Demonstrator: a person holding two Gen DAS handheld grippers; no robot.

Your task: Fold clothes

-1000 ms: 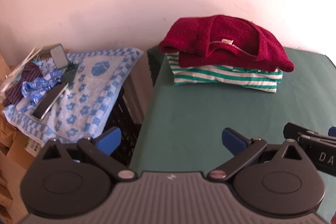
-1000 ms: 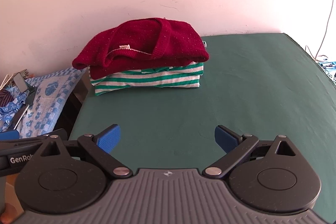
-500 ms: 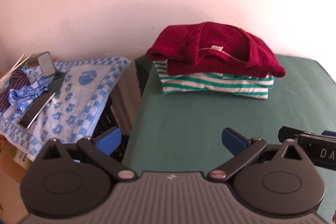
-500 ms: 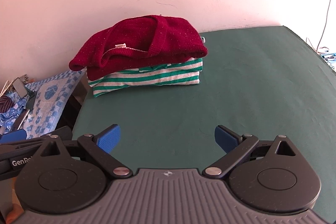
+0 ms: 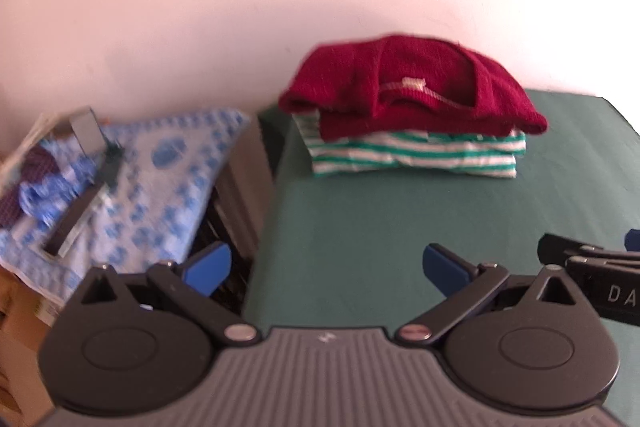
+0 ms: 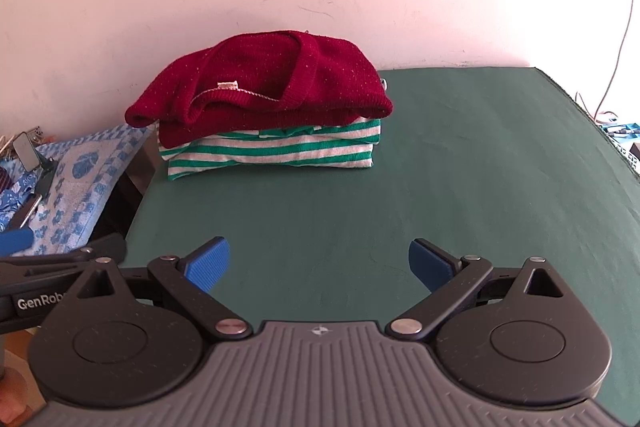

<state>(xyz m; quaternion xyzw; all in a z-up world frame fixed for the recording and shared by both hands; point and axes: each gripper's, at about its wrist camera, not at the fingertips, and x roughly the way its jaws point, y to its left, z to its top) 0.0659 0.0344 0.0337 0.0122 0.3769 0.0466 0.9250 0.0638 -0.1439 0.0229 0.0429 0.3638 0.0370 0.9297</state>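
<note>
A folded dark red sweater point(image 6: 260, 83) point(image 5: 408, 91) lies on top of a folded green-and-white striped shirt point(image 6: 276, 151) point(image 5: 416, 157), stacked at the back left of the green table point(image 6: 440, 187) against the wall. My right gripper point(image 6: 319, 263) is open and holds nothing, hovering over the table well in front of the stack. My left gripper point(image 5: 326, 265) is also open with nothing in it, near the table's left edge. Each gripper's body shows at the side of the other's view.
Left of the table a blue patterned towel point(image 5: 152, 179) covers a dark crate, with a phone-like device point(image 5: 72, 223), a small mirror point(image 5: 86, 129) and crumpled blue cloth point(image 5: 44, 195) on it. A cable point(image 6: 624, 27) hangs by the wall at far right.
Both grippers stayed open. The left view panned and now is blurred from motion; the stack sits slightly lower and rightward than half a second ago. The right view keeps drifting, the stack shifting little.
</note>
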